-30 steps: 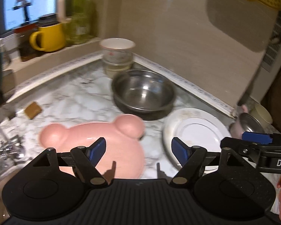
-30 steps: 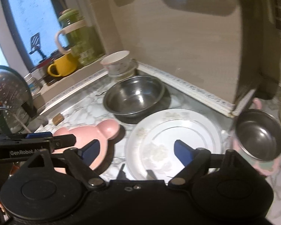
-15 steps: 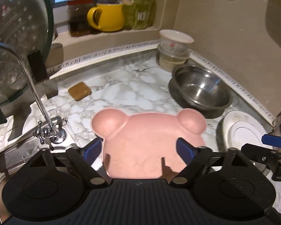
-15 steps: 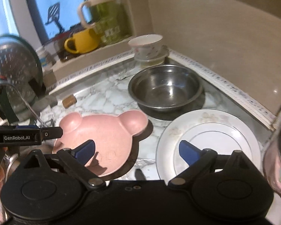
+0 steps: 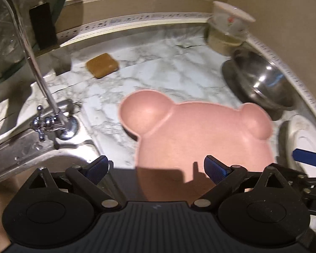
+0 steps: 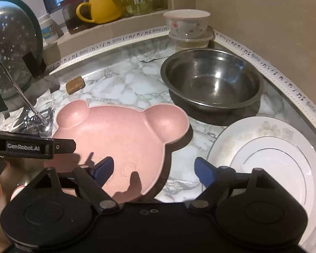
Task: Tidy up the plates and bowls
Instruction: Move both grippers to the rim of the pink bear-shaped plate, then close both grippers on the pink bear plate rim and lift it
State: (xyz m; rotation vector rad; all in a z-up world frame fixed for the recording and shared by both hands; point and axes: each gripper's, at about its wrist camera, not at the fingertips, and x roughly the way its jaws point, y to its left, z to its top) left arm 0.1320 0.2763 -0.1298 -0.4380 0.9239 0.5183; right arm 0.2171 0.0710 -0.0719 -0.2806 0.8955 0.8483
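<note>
L gripper (image 5: 155,167) points down at the marble counter (image 5: 158,69), jaws wide apart w/ nothing clamped – they've just been opening. Its right pad sits over the near part of the pink bear plate (image 5: 200,139); the left pad is over the counter by the sink edge (image 5: 42,158). The plate lies flat straight ahead of the gripper, ears pointing away. Ahead & left: tap (image 5: 46,97), and beyond it a brown sponge (image 5: 102,65). Ahead & right: steel bowl (image 5: 261,80), blurred, w/ a floral bowl (image 5: 231,21) stacked on a clear container (image 5: 221,42) behind it in the corner. Far right, a white plate (image 5: 299,135), partly hidden by the other gripper's blue tip.

R gripper (image 6: 153,169) also angled down, jaws apart, holding nothing – they've just been closing a bit. Left pad is over the bear plate's (image 6: 120,135) near right edge, right pad over the white plate's (image 6: 273,158) left rim; bare counter (image 6: 126,82) shows between the pads. Steel bowl (image 6: 212,80) is ahead & slightly right, upright, empty, just beside both plates. Floral bowl (image 6: 186,23) on the container (image 6: 189,42) behind it. L gripper's (image 6: 59,146) side shows at left, over the bear plate's left edge; whether it touches – can't tell. Further ahead-left: sponge (image 6: 75,84), tap (image 6: 31,109), colander (image 6: 10,48), yellow mug (image 6: 103,8) on the sill.
</note>
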